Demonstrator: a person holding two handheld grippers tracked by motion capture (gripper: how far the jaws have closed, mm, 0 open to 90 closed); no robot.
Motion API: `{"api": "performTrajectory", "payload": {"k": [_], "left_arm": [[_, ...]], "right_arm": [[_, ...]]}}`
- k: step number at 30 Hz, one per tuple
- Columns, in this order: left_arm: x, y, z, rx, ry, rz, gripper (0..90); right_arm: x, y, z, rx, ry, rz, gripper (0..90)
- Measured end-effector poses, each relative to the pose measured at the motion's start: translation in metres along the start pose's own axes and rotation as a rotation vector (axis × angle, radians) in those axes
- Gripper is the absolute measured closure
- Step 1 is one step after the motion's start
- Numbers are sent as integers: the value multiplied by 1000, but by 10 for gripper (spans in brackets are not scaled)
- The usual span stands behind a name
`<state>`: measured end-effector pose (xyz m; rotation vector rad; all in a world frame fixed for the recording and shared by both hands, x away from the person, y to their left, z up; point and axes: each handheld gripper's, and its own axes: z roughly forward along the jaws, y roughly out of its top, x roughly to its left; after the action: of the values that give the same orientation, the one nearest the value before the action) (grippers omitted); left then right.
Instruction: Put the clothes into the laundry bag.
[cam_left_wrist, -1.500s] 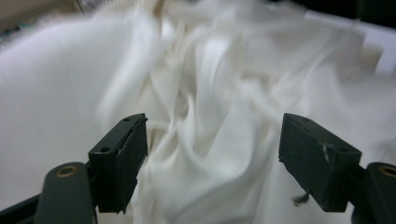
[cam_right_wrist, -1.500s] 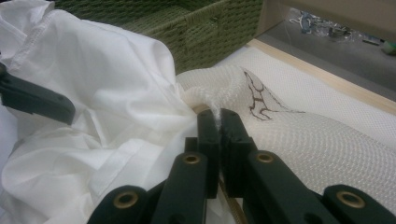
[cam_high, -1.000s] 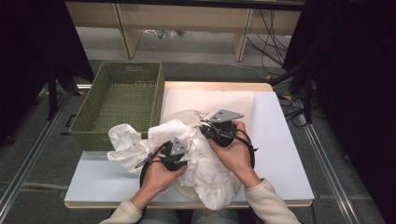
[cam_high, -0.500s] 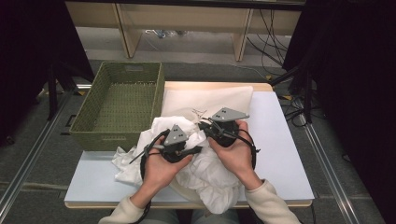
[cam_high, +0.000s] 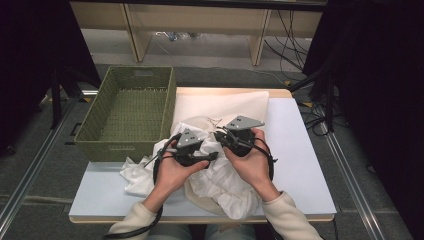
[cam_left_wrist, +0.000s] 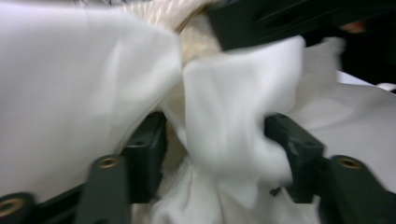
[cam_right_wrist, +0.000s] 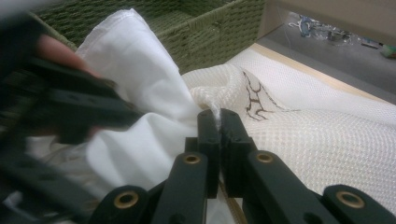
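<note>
Right gripper: jaws pressed together on a thin edge of the cream mesh laundry bag, which is pinched just where its rim curls, at 12 o'clock from the jaw tips. Left gripper: jaws spread, with a bunched fold of the white, thin woven cloth lying between them; whether they bear on it cannot be told from the blurred picture.

Step in hand, as judged: the cloth is being fed into the mouth of the bag while the right gripper holds that mouth up. To do it well, the right pinch should stay firm on the rim alone, not on both layers, so the opening does not shut. The left gripper should take a full fold rather than a loose edge and push it under the lifted rim, toward 12 o'clock in the high view. A shallow bite is likely to slip off such smooth fabric.

In the high view the left gripper and right gripper meet near the middle of the white table top. The cloth is crumpled and spreads from 9 o'clock to 5 o'clock of the hands, part of it overhanging the near edge. The bag lies flat beyond, at 12 o'clock. The green woven basket stands at 10 o'clock, beside the cloth.
</note>
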<state>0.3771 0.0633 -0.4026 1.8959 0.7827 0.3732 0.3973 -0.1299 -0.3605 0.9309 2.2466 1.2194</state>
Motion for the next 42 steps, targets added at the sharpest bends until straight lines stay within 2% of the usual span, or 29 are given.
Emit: {"api": "performTrajectory", "payload": {"k": [2,4,5,7,8,11,13,15,16,17,18,19,20,21,23,26,27,28,30,34,35,36,37,39,41,42], "left_arm": [[-3,0,-16,-14,-14,-3,297],[-2,-1,-36,-26,-10,10,280],[1,-1,-47,-40,22,36,274],[7,-6,-58,-32,71,57,266],[11,-9,-59,-18,96,57,256],[27,-21,-53,42,160,106,254],[36,-30,-45,101,167,117,259],[45,-42,-31,145,150,131,296],[46,-46,-25,138,145,115,341],[47,-50,-19,148,123,94,383],[47,-53,-13,160,110,66,440],[47,-57,-8,167,87,60,507],[45,-58,-5,170,65,36,618],[44,-57,-6,174,58,27,687],[41,-54,-10,168,54,18,776],[36,-47,-24,124,32,-7,806],[32,-44,-29,99,31,-19,808],[29,-40,-36,96,23,-12,810],[20,-30,-45,42,6,-25,811],[4,-11,-58,-19,0,-3,838],[1,-8,-58,-27,-9,-5,841],[-4,-3,-57,-26,-10,23,843],[-8,0,-53,-25,-18,25,845],[-13,2,-42,-21,-45,17,846],[-19,4,-25,-8,-53,28,846],[-20,5,-19,-5,-46,41,846]], "right_arm": [[1,0,0,6,0,16,885],[0,0,-1,4,-2,-1,884],[0,0,0,2,-4,1,884],[0,1,0,5,-1,2,884],[0,0,0,4,2,5,883],[1,1,-1,8,-4,9,883],[1,1,-1,10,-3,2,883],[1,1,-1,12,-2,1,883],[1,1,-1,12,-1,0,883],[1,0,-1,18,4,7,883],[0,0,-1,15,-3,-8,883],[1,0,0,24,5,2,883],[1,-1,1,23,1,7,883],[2,-1,1,23,3,2,883],[2,-1,2,24,-5,6,882],[-1,-1,1,25,-9,-1,882],[0,-1,0,28,-14,22,881],[-1,-1,0,24,-9,3,881],[-1,0,-1,15,-28,0,880],[0,0,-1,15,-24,27,881],[0,0,-1,14,-26,23,881],[1,0,-1,15,-25,25,882],[0,0,-1,6,-32,-4,883],[2,1,0,-4,-31,-8,885],[3,1,0,-5,-17,-8,887],[5,1,-1,-10,-10,24,888]]}}
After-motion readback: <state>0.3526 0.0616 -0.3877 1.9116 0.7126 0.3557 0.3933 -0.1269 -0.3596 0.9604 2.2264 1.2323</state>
